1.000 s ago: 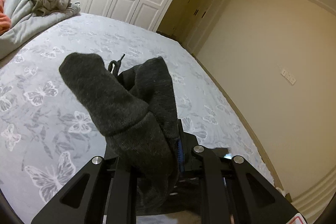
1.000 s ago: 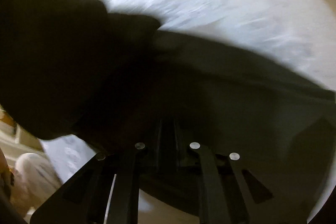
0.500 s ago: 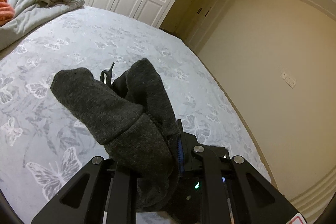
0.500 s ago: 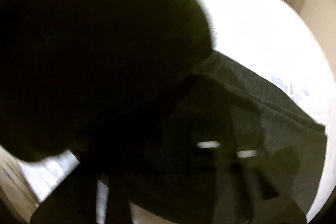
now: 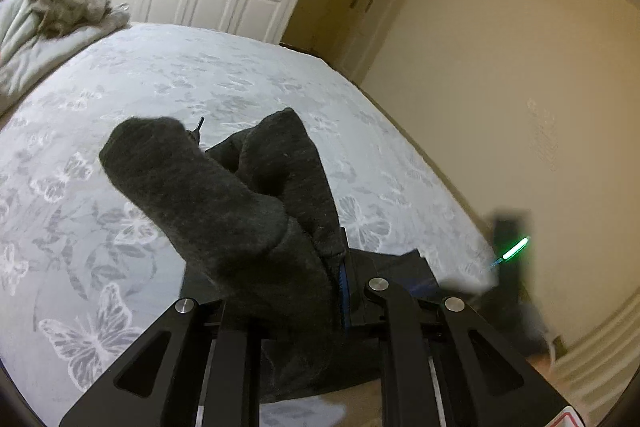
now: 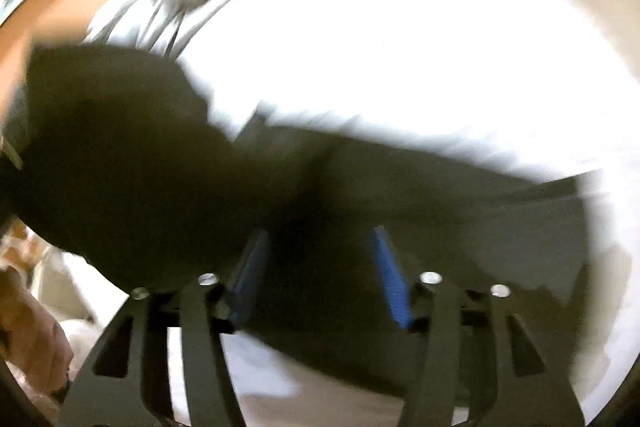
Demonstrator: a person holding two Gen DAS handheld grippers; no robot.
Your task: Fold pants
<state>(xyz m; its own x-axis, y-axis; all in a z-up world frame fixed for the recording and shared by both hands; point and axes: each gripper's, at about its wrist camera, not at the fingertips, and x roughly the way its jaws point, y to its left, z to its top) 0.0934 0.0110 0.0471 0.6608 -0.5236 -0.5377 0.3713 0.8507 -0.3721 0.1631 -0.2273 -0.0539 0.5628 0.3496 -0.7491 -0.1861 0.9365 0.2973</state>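
Left gripper (image 5: 316,291) pinches dark grey pants (image 5: 224,195) at lower centre, above the butterfly-print bed (image 5: 80,219). Right gripper (image 6: 316,267) jaws have just been opening and stand spread, pads (image 6: 390,279) clear of the cloth beyond.

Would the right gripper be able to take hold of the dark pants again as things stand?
Probably yes: the right gripper, whose jaws have just been opening, stands open directly over the dark pants, with nothing between.

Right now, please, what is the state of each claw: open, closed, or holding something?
Left claw: closed on the dark grey pants.
Right claw: open, jaws just opened; nothing gripped, pants lie below and beyond it.
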